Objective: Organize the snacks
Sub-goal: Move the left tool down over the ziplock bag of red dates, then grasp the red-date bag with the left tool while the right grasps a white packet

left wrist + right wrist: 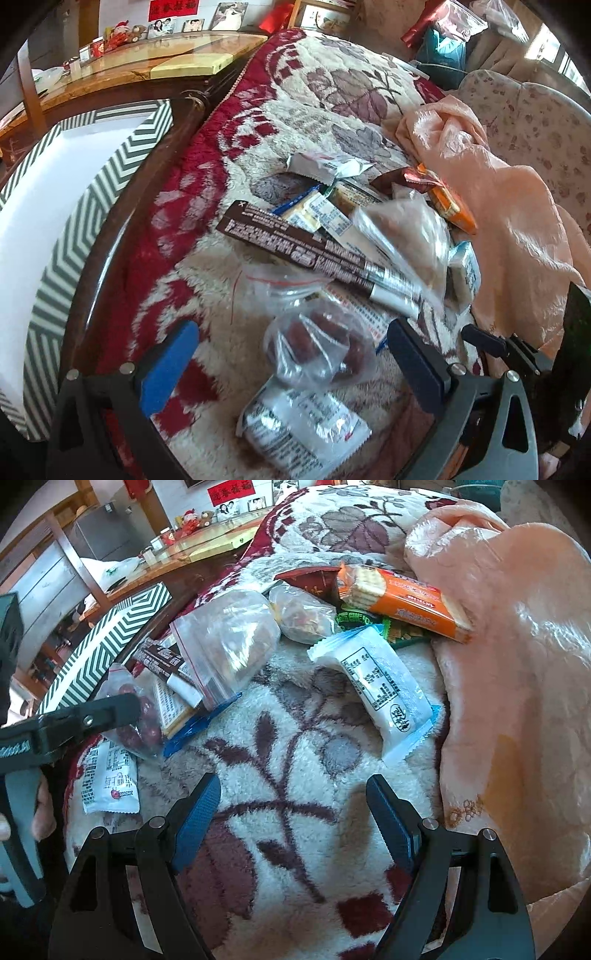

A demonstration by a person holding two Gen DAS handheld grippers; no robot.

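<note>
1. Over a fluffy floral blanket (280, 738) in cream, maroon and red, the right gripper (293, 808) hangs with its jaws spread wide, holding nothing and touching nothing; its blue pads (197, 821) are finely knurled.
2. Just ahead of it lies a white pillow-shaped snack packet (384, 698) with crimped blue ends and a printed label.
3. Further on, an orange cracker pack (410, 602) rests against a crumpled peach satin cloth (517, 664), which is glossy and creased.
4. The left gripper (291, 354) is also wide open and empty, poised above a clear crinkled bag of dark red dates (317, 343) without gripping it.
5. Beneath that bag sits a white printed sachet (299, 424) with a serrated edge.
6. Beyond, a long brown wrapper (295, 247) with a silvery end lies across a pile of packets, beside a clear zip bag (402, 229) of brownish contents.
7. At the left stands a white box with a green chevron rim (92, 206).
</note>
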